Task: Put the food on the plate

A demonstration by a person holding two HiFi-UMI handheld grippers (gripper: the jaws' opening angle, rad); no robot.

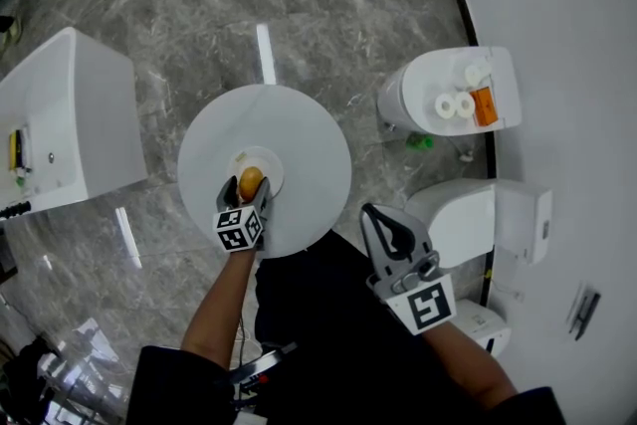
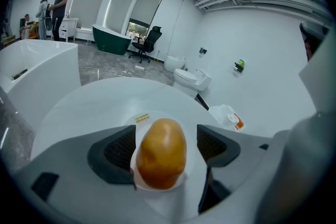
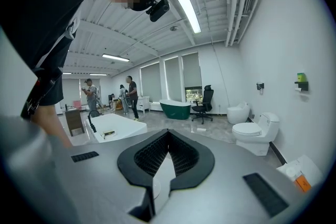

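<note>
Orange-brown food (image 2: 160, 152) sits on plate (image 2: 142, 118) between left gripper's (image 2: 164, 134) parted fingers (image 2: 118, 149).

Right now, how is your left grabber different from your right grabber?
The left gripper has its jaws apart with the orange-brown food between them; the right gripper has its jaws together and holds nothing. The left gripper reaches over the plate on the round table; the right gripper hangs off the table, near the person's body. Both are grey, with a marker cube.
</note>
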